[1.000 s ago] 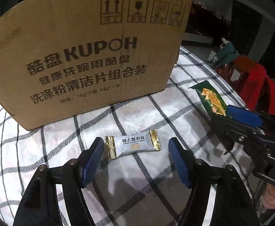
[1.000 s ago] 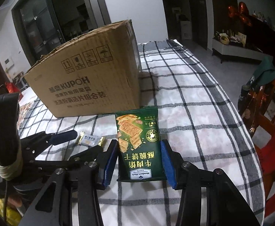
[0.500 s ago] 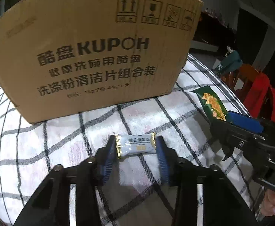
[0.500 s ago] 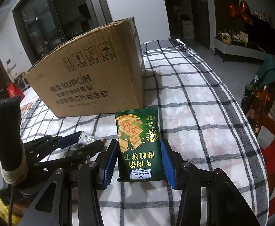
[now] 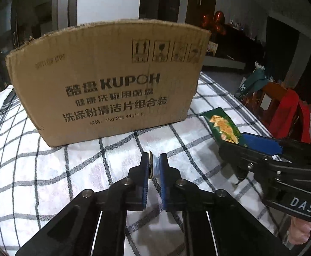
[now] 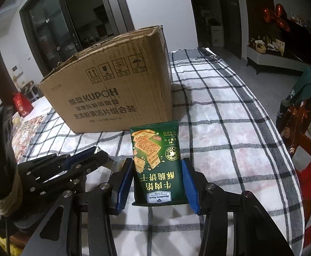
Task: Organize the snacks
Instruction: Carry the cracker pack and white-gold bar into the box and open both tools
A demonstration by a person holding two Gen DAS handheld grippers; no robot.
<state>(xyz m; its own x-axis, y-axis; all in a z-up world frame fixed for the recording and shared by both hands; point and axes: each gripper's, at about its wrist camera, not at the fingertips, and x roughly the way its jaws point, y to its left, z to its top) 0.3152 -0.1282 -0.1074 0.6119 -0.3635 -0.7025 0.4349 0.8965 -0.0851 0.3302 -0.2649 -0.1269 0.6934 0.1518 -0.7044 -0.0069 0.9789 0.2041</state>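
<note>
My left gripper [image 5: 154, 166] is shut on a small light-blue candy with gold ends [image 5: 153, 167], lifted off the checked cloth and squeezed edge-on between the blue pads. My right gripper [image 6: 158, 177] is shut on a green cracker packet [image 6: 155, 155], holding its lower sides; the packet tilts up off the cloth. The packet also shows in the left wrist view [image 5: 223, 125], and the left gripper shows in the right wrist view [image 6: 85, 155]. The brown KUPOH cardboard box [image 5: 112, 85] stands just behind both, also in the right wrist view [image 6: 112, 89].
The table wears a black-and-white checked cloth [image 6: 230, 117]. Wooden chairs with red and green fabric [image 5: 283, 111] stand at the right edge. A red bag [image 6: 22, 104] and printed papers [image 6: 27, 123] lie at the far left.
My left gripper closed on the candy and lifted it, turning it edge-on. Both grippers rose, so the box now sits lower in view. The right gripper kept its hold on the packet.
</note>
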